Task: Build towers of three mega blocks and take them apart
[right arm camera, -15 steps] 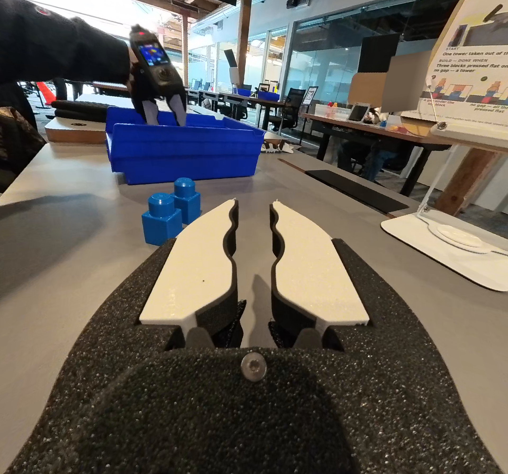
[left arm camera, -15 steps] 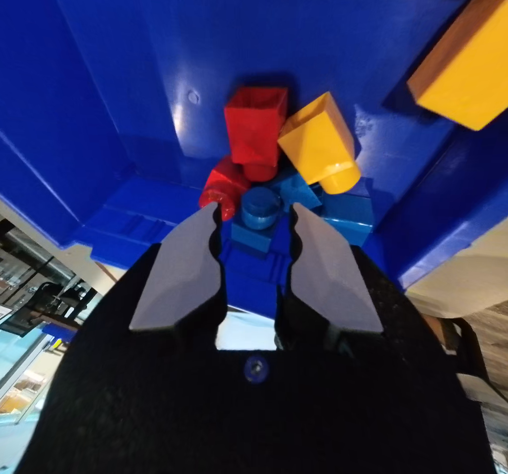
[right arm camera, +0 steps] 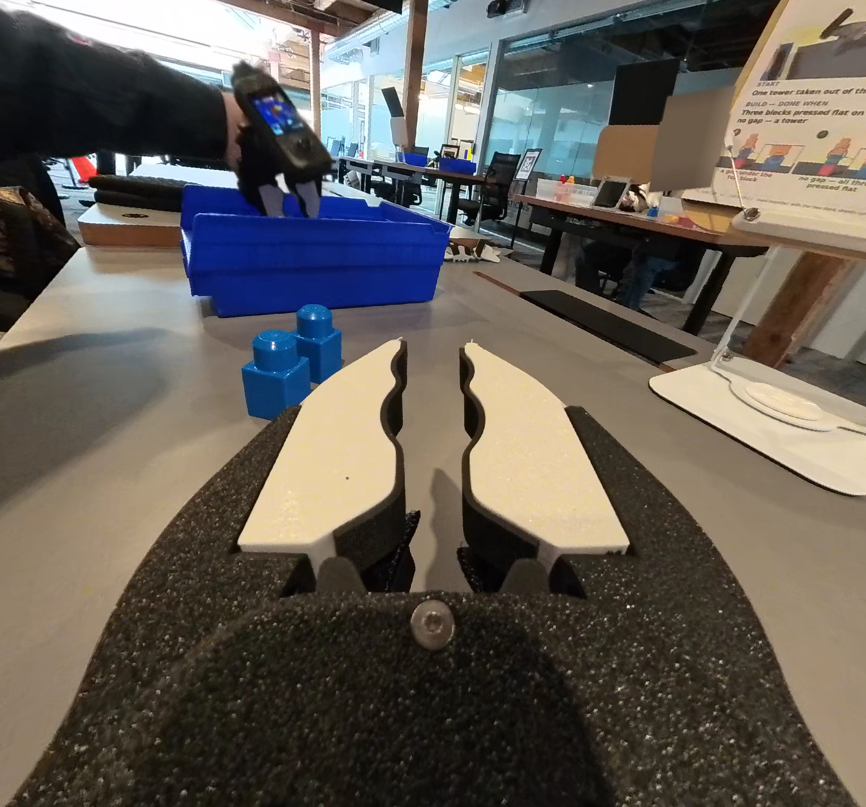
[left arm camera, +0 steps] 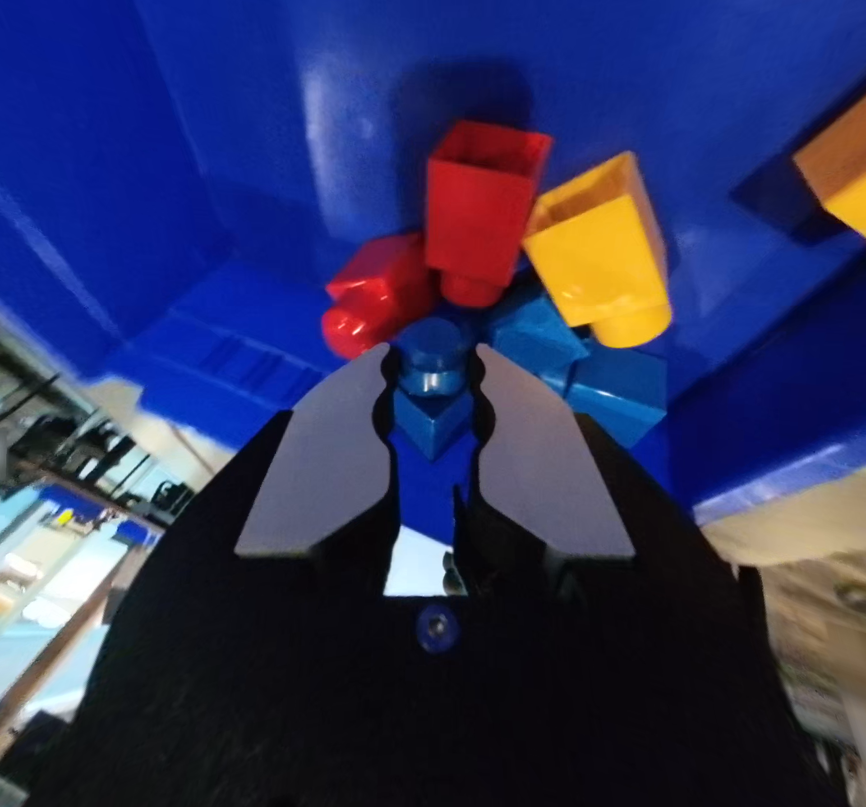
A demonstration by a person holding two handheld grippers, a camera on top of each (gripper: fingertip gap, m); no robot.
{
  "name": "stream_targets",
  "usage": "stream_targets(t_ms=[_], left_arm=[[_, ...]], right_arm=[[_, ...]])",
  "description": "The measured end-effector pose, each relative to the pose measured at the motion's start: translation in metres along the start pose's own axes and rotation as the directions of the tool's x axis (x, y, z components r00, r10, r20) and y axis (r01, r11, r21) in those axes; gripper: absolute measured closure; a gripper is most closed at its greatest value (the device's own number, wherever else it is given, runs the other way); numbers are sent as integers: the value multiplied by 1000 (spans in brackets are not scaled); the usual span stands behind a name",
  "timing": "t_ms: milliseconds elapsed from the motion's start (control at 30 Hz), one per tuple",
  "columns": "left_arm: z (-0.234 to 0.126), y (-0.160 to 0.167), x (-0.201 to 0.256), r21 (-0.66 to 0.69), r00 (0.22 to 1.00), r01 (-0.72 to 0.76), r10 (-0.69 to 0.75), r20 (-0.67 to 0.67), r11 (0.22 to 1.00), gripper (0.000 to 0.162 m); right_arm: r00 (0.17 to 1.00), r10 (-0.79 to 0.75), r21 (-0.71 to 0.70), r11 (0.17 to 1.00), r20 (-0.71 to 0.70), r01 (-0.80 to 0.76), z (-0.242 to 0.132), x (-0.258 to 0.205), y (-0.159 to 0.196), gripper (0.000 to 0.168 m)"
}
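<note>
The left gripper reaches down into the blue bin, its fingers straddling a blue block in the pile — whether they truly pinch it, I cannot tell. Red blocks and a yellow block lie just beyond. The right gripper rests low over the grey table, fingers narrowly parted around nothing — two blue blocks stand just beside it.

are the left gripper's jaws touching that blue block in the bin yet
Cannot tell. The left wrist view shows the left gripper straddling the blue block's stud, but blur and dark slivers beside it hide contact.
</note>
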State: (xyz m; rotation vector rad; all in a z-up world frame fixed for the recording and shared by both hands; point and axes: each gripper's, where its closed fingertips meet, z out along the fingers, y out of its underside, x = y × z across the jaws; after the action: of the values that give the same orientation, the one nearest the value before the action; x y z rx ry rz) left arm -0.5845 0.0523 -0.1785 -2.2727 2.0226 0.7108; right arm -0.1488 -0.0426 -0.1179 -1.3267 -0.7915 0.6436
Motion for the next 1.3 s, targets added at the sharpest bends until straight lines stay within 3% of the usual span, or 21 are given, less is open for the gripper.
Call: stream_targets(t_ms=[67,167,300,400,467,567,633,700,800,1000,1133,1300], left_arm=[[-19,-4,-16,73,990,97,-104,100,993,133],[-77,-35,-32,354,924,255,-335,185,900,133],[-179,-113,-8,711,853,289,-510,113,641,133],[-236,-200,49,858,878,291,-474,-64,424,133],[-253,-255,82,906,899,269,-422,-115,326,133],[-250,-329,119,912,909,331,-340,-241,240,133],[-244,-367,141,892,901,399,-274,-337,214,133],[-230,-391,150,878,899,411,-264,-348,244,133],[-209,-414,154,858,895,428,-270,-356,286,133],[-190,-425,156,848,884,448,-282,-373,282,133],[-193,-416,163,852,886,450,-258,-386,267,106],[-215,-374,166,899,899,394,-285,-333,190,103]], right_arm=[[1000,2,0,1000,-1,-2,0,0,0,148],[1000,3,-1,1000,-5,-3,0,1,0,148],[1000,-8,3,1000,-27,8,-3,5,-2,148],[996,-31,19,999,-84,33,-10,16,-9,148],[991,-33,23,999,-132,36,-17,27,-12,149],[977,12,39,999,-212,-4,-31,47,-15,150],[968,44,53,998,-247,-32,-39,59,-17,150],[960,75,63,996,-270,-61,-46,68,-17,150],[962,109,77,993,-250,-93,-50,70,-18,150],[979,72,24,997,-191,-68,-49,61,-14,150],[991,68,36,997,-117,-65,-45,49,-19,148],[984,74,-62,996,160,-64,-36,8,-14,133]])
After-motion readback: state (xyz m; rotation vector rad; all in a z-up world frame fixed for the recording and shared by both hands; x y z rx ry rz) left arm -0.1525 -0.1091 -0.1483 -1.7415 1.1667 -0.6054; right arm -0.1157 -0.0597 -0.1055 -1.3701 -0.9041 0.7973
